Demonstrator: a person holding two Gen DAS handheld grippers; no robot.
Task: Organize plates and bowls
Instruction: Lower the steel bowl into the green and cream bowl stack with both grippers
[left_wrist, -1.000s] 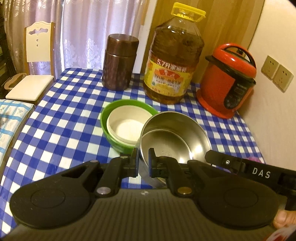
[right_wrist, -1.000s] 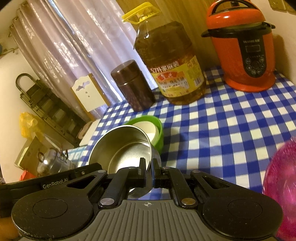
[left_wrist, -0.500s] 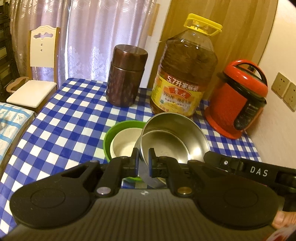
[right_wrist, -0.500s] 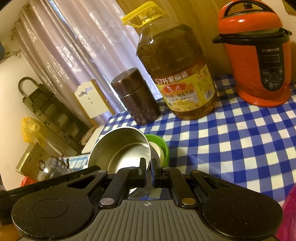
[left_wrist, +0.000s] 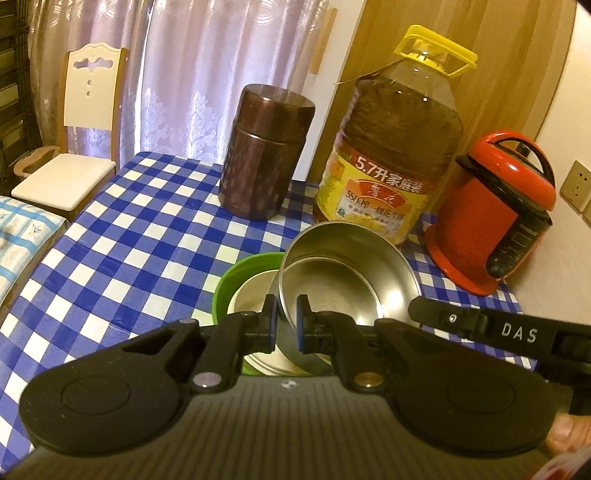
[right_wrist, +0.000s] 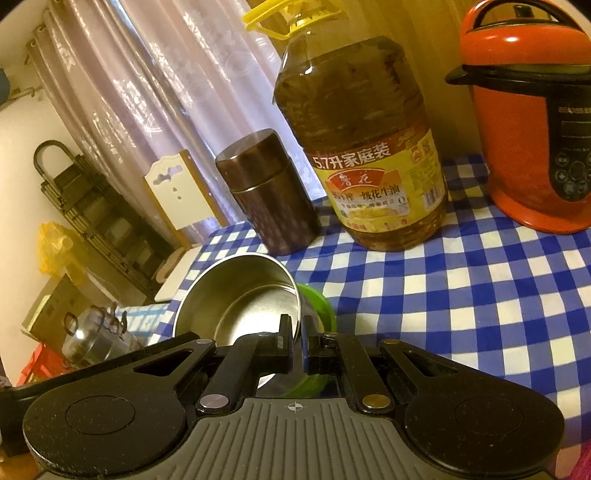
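A steel bowl (left_wrist: 343, 269) hangs tilted between both grippers, partly over a green bowl (left_wrist: 236, 273) that holds a cream bowl (left_wrist: 251, 295). My left gripper (left_wrist: 287, 317) is shut on the steel bowl's near left rim. In the right wrist view my right gripper (right_wrist: 297, 336) is shut on the opposite rim of the steel bowl (right_wrist: 236, 291), and the green bowl (right_wrist: 319, 302) peeks out behind it. The right gripper's black body (left_wrist: 480, 328) crosses the left wrist view. Whether the steel bowl touches the bowls beneath it is hidden.
On the blue checked tablecloth (left_wrist: 140, 236) stand a brown canister (left_wrist: 264, 155), a large oil bottle (left_wrist: 391, 158) and a red cooker (left_wrist: 495, 221) behind the bowls. A white chair (left_wrist: 70, 147) is beyond the table's left edge. A pink rim (right_wrist: 583, 465) shows at bottom right.
Both grippers carried the steel bowl forward and left, over the green bowl; it now covers much of the cream bowl. The canister and bottle look closer.
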